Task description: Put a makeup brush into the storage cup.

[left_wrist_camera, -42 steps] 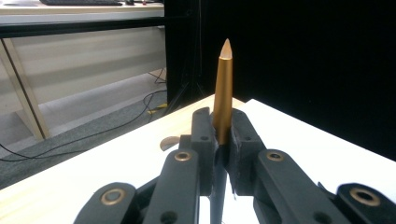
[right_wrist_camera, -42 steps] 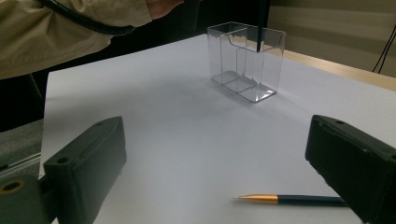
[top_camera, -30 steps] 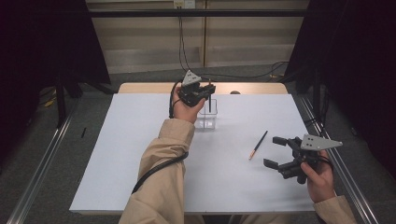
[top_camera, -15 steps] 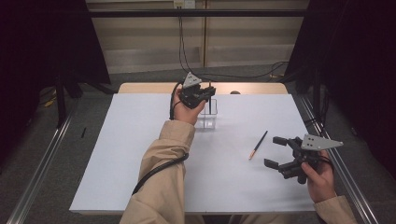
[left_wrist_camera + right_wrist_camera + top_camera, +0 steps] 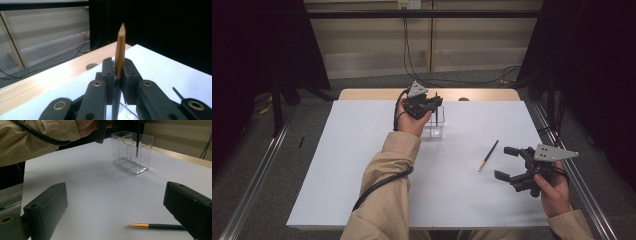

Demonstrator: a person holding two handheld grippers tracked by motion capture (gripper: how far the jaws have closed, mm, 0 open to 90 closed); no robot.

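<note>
Pinching the pen (image 5: 120, 53) mid-barrel, the left gripper (image 5: 426, 104) holds it upright, tip down inside the clear holder (image 5: 131, 152); it looks light, stiff and slick, while the right gripper (image 5: 508, 162) rests with jaws apart

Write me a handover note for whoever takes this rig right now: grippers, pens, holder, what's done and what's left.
Left hand-held gripper: shut on a pen, held upright, its lower end inside the clear plastic holder at the table's far side.
Right hand-held gripper: open, holding nothing, near the right edge.
Second pen: lying on the white table beside the right gripper.
Done: first pen lifted to the holder. Left: release it, then likely the second pen.
</note>
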